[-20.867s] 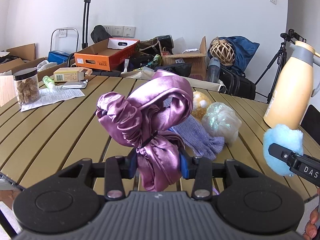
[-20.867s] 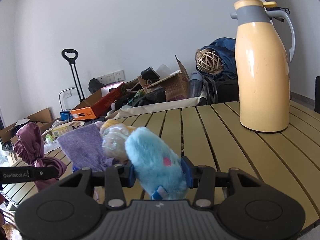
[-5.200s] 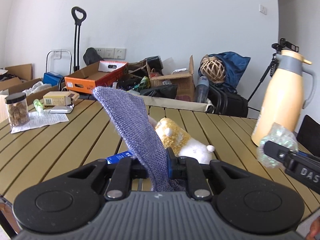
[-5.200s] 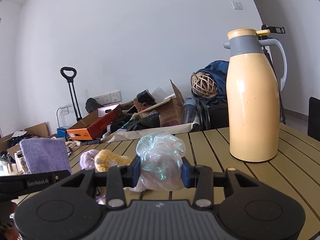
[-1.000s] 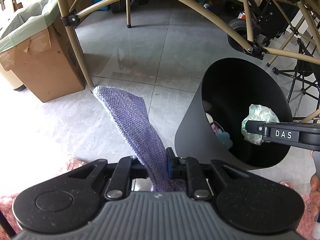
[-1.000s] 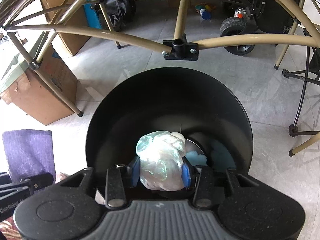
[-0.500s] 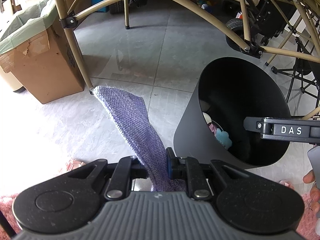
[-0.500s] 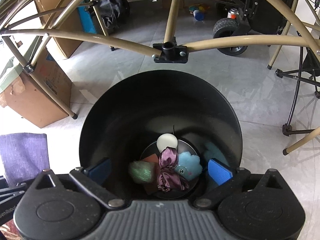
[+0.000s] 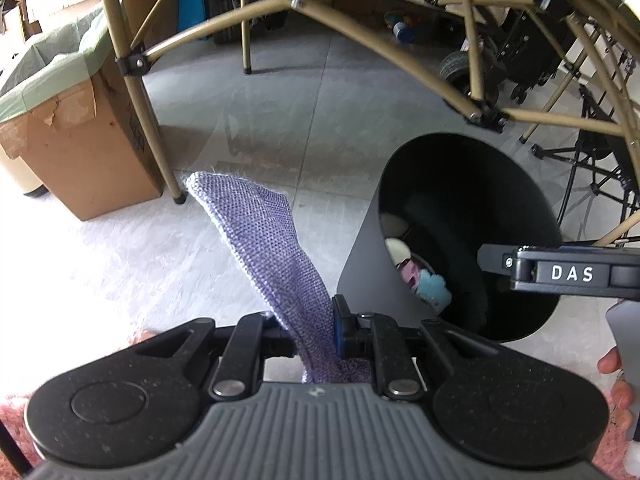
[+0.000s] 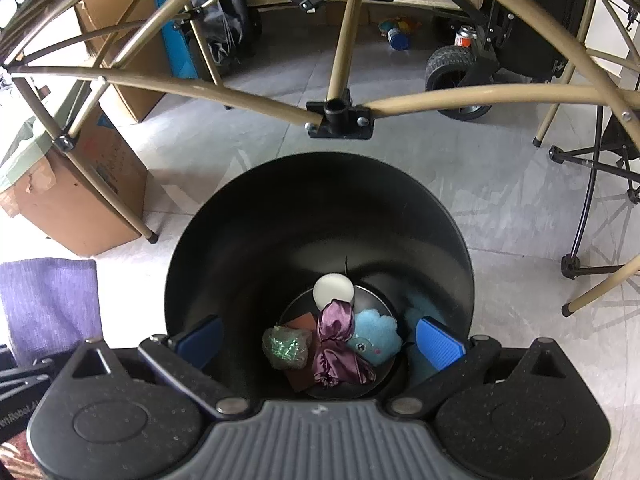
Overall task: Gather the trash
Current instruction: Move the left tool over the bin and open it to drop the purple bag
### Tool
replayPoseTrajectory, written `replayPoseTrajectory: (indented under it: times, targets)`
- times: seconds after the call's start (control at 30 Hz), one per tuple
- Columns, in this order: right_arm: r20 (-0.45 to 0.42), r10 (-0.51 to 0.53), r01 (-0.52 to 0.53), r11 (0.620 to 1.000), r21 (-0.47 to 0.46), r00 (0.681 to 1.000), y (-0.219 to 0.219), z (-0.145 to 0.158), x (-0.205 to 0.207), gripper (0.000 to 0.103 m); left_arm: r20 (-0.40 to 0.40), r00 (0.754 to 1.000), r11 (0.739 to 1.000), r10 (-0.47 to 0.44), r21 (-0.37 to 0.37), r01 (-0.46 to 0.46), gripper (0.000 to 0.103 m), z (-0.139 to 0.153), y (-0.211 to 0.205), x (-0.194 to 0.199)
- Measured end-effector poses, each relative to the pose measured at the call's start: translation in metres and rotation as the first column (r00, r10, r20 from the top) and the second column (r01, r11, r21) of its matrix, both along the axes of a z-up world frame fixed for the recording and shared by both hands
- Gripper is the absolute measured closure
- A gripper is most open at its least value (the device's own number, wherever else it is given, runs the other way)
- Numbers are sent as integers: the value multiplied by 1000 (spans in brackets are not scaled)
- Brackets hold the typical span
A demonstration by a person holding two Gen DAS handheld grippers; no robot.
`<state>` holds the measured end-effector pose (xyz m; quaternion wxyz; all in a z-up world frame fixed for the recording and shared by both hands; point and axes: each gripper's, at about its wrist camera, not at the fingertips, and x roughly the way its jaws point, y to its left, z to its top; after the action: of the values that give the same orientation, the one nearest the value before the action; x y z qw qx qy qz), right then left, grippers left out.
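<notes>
Hand-held gripper positions over the black bin

Right hand-held gripper (image 10: 320,340) is directly above the mouth of the black bin (image 10: 280,216), pointing steeply down into it. Its jaws have just been opening and now stand spread wide, one blue pad at each side of the bin opening, with nothing between them. At the bottom of the bin, below the spread jaws, lie a crumpled shiny plastic bag (image 10: 287,347), a purple satin cloth (image 10: 338,344), a blue plush toy (image 10: 374,336), a brown square piece and a white round object (image 10: 333,290). The plastic bag lies left of the satin cloth and touches it; the plush toy lies to the right of the cloth.

Left hand-held gripper (image 9: 314,330) is left of the bin, outside its rim and above the grey tiled floor (image 9: 256,120). Its jaws are pressed together on a purple knitted cloth (image 9: 272,248), which rises from the pads and leans away to the upper left. The cloth is not over the bin opening.

A cardboard box (image 9: 76,136) stands on the floor to the left, beside the tan metal legs of the desk.
</notes>
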<state>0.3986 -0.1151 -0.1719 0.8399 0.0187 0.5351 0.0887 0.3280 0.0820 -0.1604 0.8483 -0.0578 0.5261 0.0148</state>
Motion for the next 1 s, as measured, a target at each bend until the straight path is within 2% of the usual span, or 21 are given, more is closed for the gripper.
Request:
replayPoseTrajectory:
  times: [0.47, 0.83, 1.0]
  targets:
    - [85, -52, 50, 998, 30, 995, -39, 30, -18, 0, 107, 992, 998, -66, 2, 67, 87, 33, -36, 0]
    - [143, -163, 154, 985, 73, 976, -91, 48, -34, 0, 155, 972, 984, -175, 41, 171, 87, 51, -87, 14]
    - [164, -226, 213, 972, 95, 960, -117, 54, -40, 0, 154, 962, 974, -227, 56, 221, 87, 50, -115, 21]
